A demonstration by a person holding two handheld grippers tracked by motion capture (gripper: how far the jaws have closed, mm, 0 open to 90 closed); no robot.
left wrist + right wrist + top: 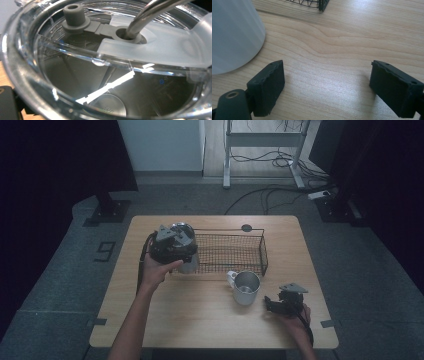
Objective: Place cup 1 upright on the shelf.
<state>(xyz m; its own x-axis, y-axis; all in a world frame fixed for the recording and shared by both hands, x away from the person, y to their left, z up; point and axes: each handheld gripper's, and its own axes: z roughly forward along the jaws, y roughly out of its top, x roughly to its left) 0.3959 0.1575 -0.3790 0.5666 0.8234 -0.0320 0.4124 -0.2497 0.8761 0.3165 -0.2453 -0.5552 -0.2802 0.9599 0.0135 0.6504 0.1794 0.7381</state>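
My left gripper (172, 245) is held up at the left end of the black wire basket (263, 251), shut on a steel tumbler (190, 265). The left gripper view looks down onto the tumbler's clear lid (155, 47), which has a grey stopper (73, 15) and a metal straw (147, 15) through it. A metal mug (246, 287) stands on the table in front of the basket. My right gripper (270, 304) rests low on the table just right of the mug, open. Nothing lies between its jaws, and bare wood (325, 75) shows there, with the mug's pale wall (232, 35) at the left.
The wooden table (200, 320) has free room along its front and left. The basket's near right corner (322, 5) sits just beyond my right gripper. Stand legs and cables lie on the floor behind the table.
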